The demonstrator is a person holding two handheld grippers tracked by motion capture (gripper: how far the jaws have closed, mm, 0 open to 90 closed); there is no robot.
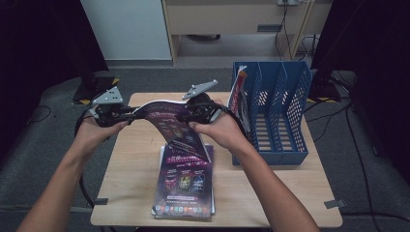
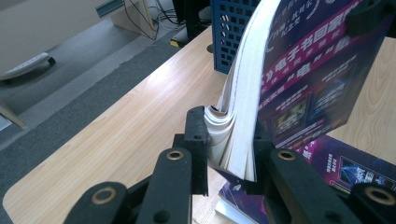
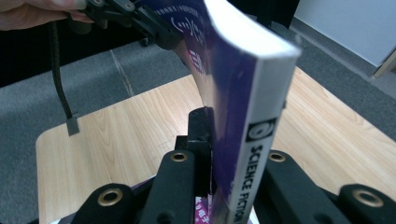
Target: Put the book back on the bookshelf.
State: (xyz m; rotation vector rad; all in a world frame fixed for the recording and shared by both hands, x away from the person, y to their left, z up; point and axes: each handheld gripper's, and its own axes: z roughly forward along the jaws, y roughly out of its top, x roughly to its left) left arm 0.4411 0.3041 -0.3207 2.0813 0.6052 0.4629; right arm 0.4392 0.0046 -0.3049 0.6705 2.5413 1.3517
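A thick purple magazine point(image 1: 169, 123) hangs bent in the air above the table, held by both grippers. My left gripper point(image 1: 128, 113) is shut on its page edge; in the left gripper view the jaws point(image 2: 229, 135) pinch the fanned white pages point(image 2: 233, 144). My right gripper point(image 1: 193, 112) is shut on the spine side. The right gripper view shows its jaws point(image 3: 233, 135) clamped around the spine point(image 3: 261, 140), printed "SCIENCE FICTION". A stack of similar purple magazines point(image 1: 186, 186) lies flat below on the wooden table point(image 1: 130, 169).
A blue slotted file rack point(image 1: 278, 111) stands at the table's right side, with one magazine point(image 1: 237, 94) upright in its leftmost slot. Grey carpet surrounds the table. Cables and dark stands sit on the floor at both sides.
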